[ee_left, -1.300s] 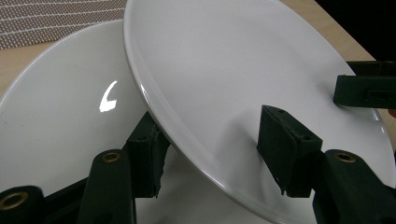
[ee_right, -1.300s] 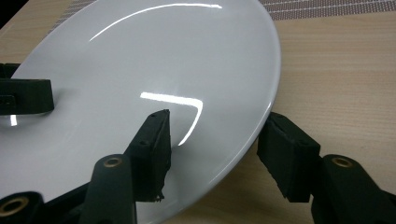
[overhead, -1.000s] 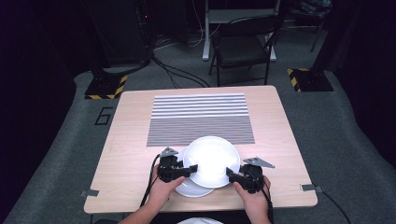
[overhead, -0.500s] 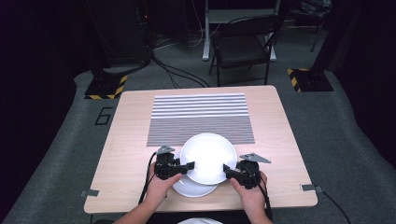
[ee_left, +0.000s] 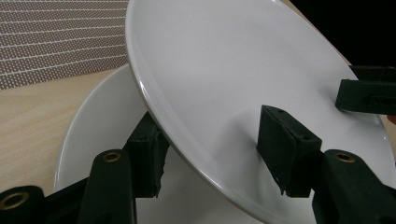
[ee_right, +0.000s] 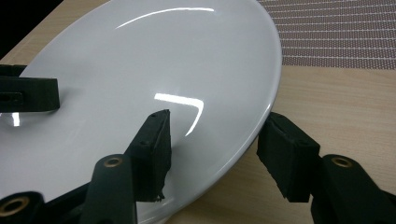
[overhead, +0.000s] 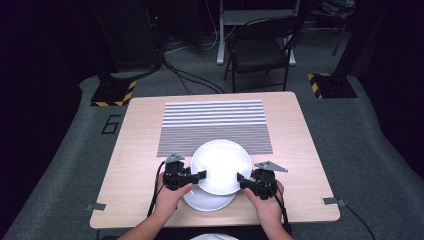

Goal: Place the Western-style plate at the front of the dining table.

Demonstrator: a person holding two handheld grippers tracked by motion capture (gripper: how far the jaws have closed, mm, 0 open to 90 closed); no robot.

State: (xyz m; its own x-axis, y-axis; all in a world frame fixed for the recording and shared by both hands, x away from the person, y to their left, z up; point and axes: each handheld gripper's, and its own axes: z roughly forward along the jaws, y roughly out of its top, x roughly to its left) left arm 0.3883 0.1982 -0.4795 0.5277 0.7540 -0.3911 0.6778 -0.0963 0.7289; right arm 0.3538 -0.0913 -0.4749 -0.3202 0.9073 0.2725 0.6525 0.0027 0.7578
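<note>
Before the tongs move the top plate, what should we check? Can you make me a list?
1. Left tongs astride the top plate rim, one pad over, one under: ok.
2. Right tongs astride the opposite rim: ok.
3. Pads squeezing hard enough: cannot tell.
4. Top plate lifted off the lower plate: ok, it is tilted, with a gap seen in the left gripper view.
5. Striped mat ahead free for landing: ok.
6. Lower plate fully on the table, near its front edge: ok.
</note>
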